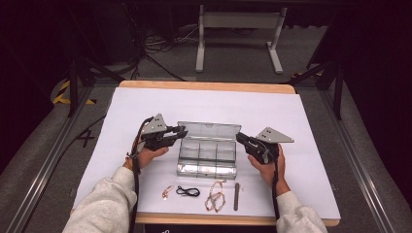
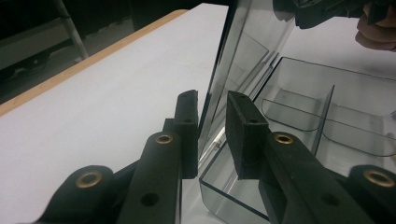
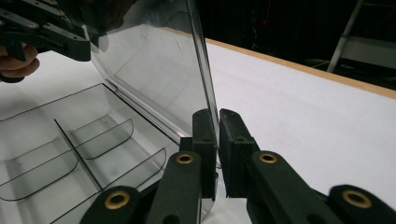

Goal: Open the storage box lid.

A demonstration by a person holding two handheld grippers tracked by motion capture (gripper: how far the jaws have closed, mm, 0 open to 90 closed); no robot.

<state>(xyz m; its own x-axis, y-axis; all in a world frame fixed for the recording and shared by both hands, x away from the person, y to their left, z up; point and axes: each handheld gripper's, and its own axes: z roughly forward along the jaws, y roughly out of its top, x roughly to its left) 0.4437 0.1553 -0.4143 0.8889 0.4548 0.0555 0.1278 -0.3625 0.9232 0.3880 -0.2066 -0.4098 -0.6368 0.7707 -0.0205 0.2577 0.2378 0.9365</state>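
your right tool (image 3: 218,140) sits closest in the right gripper view, its two black jaws pinched shut on the edge of the raised clear lid (image 3: 154,65), pads pressing both faces of the thin sheet near its hinge end. your left tool (image 2: 212,135) straddles the lid's other side edge in the left gripper view; the jaws stand a little apart around the sheet, and you cannot tell from there whether the pads actually press on it. in the high view both tools meet the lid from opposite ends, the left tool at its left end and the right tool at its right end.

the lid stands up from the back of a clear compartment box (image 1: 208,158), which lies open in the middle of the white table (image 1: 145,104), its curved dividers showing and its compartments looking bare.

along the table's near edge, in front of the box, lie a small pinkish piece (image 1: 168,191), a black cord loop (image 1: 188,191), a beaded chain (image 1: 215,196) and a dark narrow strip (image 1: 236,195), all well apart from the tools.
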